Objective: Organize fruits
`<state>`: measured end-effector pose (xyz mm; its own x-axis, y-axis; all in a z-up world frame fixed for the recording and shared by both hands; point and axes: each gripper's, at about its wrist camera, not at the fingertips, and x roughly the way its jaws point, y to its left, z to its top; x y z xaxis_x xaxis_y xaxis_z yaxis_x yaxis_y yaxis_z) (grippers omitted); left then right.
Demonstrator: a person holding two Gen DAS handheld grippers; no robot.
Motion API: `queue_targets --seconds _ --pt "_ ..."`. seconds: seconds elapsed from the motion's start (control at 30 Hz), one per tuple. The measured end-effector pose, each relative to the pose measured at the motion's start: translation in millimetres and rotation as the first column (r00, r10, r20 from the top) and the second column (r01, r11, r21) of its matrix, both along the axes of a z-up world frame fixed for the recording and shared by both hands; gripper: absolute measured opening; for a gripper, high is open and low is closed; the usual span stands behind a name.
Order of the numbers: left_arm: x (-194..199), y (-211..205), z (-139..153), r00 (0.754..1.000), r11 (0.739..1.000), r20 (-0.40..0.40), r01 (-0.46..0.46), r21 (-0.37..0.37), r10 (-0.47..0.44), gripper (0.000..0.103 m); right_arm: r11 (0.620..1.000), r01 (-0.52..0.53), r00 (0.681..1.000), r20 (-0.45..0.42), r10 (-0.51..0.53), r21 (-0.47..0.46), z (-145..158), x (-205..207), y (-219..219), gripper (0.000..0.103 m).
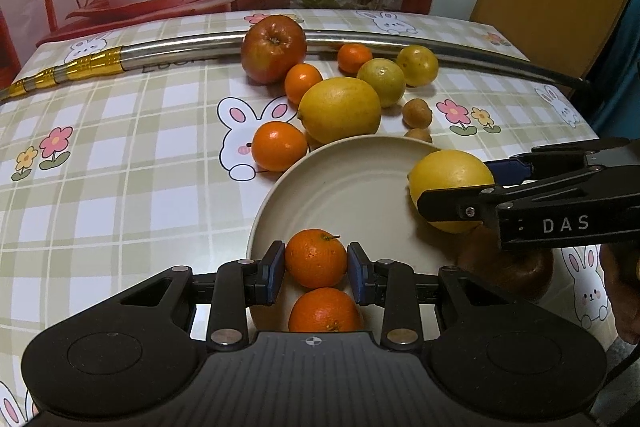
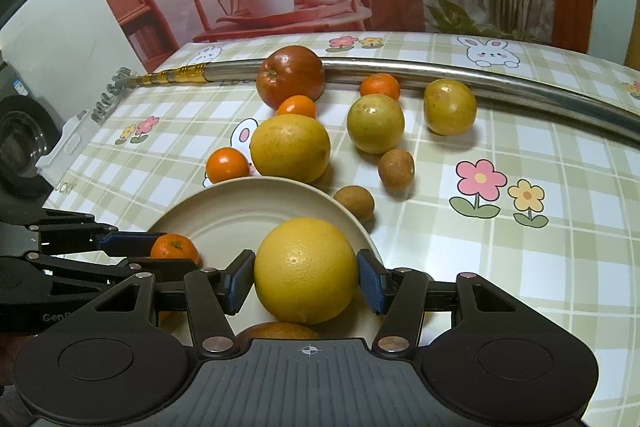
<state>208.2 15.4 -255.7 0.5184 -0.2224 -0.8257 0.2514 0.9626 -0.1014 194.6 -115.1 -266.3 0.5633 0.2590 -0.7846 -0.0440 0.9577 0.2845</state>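
Our left gripper [image 1: 316, 269] has its fingers [image 1: 275, 273] closed against a mandarin [image 1: 315, 257] over the plate [image 1: 360, 183]. Another mandarin [image 1: 325, 310] lies just nearer. Our right gripper [image 1: 456, 187] holds a lemon [image 1: 448, 175] at the plate's right rim.

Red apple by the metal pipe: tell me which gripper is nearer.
Neither clearly: left gripper holds a tangerine and right gripper a lemon, both over the plate, far short of the apple.

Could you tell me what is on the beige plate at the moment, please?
Over the plate, the left claw grips a mandarin, with a second mandarin nearer. The right claw grips a yellow citrus. Whether either held fruit touches the plate is hidden.
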Motion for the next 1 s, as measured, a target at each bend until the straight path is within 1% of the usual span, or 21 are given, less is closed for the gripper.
queue_targets --seconds 0.87,0.93,1.0 --pt "-3 4 0 1.0 0.999 0.002 -0.029 -0.019 0.029 0.036 1.0 0.018 1.0 0.003 -0.018 0.014 1 -5 -4 0.052" --pt "-3 5 1 0.999 0.999 -0.005 -0.038 -0.023 0.037 0.037 1.0 0.023 1.0 0.003 -0.023 0.018 5 -7 -6 0.052" --pt "-3 7 5 0.999 0.998 -0.007 -0.045 -0.05 0.045 0.04 1.0 0.021 1.0 0.018 -0.021 0.019 11 -9 -7 0.052"
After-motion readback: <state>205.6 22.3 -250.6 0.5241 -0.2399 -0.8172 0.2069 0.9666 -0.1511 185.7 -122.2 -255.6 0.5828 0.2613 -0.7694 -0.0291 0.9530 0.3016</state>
